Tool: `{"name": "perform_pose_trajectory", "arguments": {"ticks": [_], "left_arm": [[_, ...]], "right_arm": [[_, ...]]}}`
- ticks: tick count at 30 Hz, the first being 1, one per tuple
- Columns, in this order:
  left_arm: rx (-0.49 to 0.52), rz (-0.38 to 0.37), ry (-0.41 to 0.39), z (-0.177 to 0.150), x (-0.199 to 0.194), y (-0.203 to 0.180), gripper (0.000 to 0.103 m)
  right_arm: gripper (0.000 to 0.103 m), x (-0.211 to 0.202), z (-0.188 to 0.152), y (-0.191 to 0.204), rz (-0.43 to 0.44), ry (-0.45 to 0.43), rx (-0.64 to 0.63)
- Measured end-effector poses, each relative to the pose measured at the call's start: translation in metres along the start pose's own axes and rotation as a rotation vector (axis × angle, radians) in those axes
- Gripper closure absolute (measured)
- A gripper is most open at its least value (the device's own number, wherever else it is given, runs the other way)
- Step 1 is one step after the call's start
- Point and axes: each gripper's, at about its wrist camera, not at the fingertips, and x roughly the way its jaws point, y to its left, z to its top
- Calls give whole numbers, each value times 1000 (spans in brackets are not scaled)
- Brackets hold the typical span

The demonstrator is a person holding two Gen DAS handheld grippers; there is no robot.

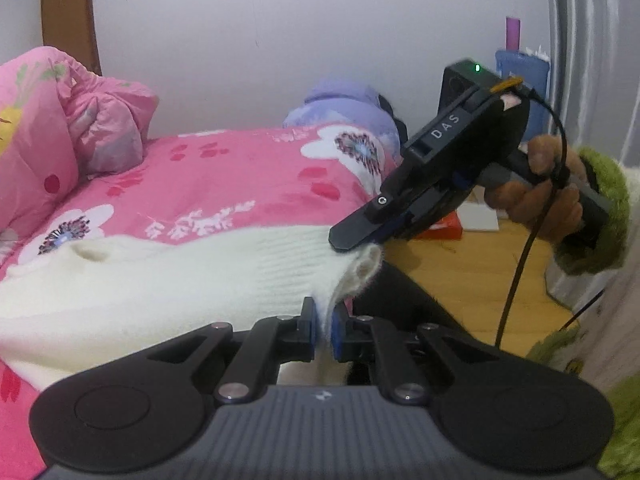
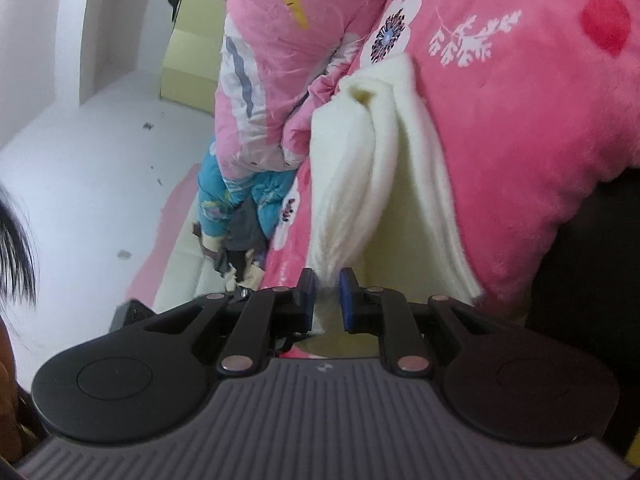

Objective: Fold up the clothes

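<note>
Left gripper angled down, fingers clenched on cream sweater edge at the near bed side. Right gripper in the person's hand, near level, fingers clamped on a bunched sweater fold. Sweater lies spread on pink floral blanket. Pink quilt piled beyond, white wall behind.

Cream knit sweater, fuzzy, spread on the pink bed w/ its near edge bunched.
</note>
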Motion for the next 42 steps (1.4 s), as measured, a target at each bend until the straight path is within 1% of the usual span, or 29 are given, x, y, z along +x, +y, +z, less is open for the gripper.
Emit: {"name": "perform_pose_trajectory", "arguments": {"ticks": [4,7,8,9,10,11,12,14,15,16,18,20,21,22,24,25,28,31,34,36,38,39,40,41,42], "left_arm": [[80,25,72,-18,30,-13,94],[96,33,83,-24,35,-15,90],[91,23,82,-24,35,-15,85],[80,8,79,-25,35,-14,75],[67,-10,80,-25,34,-12,69],[46,-30,82,-25,32,-9,62],[23,-50,84,-25,30,-7,60],[-59,-92,72,-23,22,3,60],[-107,-114,62,-21,18,10,58],[-162,-133,44,-20,13,20,56],[-268,-168,5,-17,4,39,52],[-352,-202,-36,-14,-1,59,51],[-374,-202,-51,-13,-1,66,49],[-376,-186,-60,-13,0,71,49],[-346,-153,-54,-14,9,74,48],[-330,-141,-47,-15,16,74,48],[-343,-150,-43,-20,36,76,48],[-370,-167,-72,-25,46,80,48],[-394,-192,-96,-29,50,85,48],[-406,-210,-109,-31,52,89,48],[-414,-227,-120,-33,53,92,48],[-419,-234,-124,-34,54,93,48],[-428,-242,-127,-34,54,95,48],[-438,-249,-131,-34,55,96,48],[-450,-254,-133,-33,54,97,48]], "right_arm": [[92,10,-8,-19,-93,32,-27],[92,15,-13,-28,-137,44,-43],[92,15,-13,-26,-141,41,-62],[92,15,-13,-23,-147,39,-85],[92,15,-14,-19,-162,37,-122],[92,17,-15,-16,-188,37,-165],[92,20,-17,-13,-225,42,-210],[90,27,-22,-14,-288,62,-270],[84,30,-22,-16,-306,77,-280],[77,31,-22,-17,-310,91,-279],[76,26,-18,-14,-305,121,-302],[72,15,-11,-4,-306,117,-355],[69,8,-5,4,-312,100,-386],[63,3,3,10,-315,74,-405],[57,-2,25,21,-300,6,-420],[56,-1,37,26,-291,-24,-424],[56,28,78,36,-250,-85,-415],[56,84,115,42,-190,-76,-414],[56,149,153,41,-176,-6,-409],[56,190,172,38,-197,45,-411],[58,222,182,33,-235,85,-431],[62,235,187,31,-256,102,-439],[80,248,190,28,-274,121,-443],[90,257,191,24,-280,147,-437],[95,262,192,20,-278,165,-424]]}}
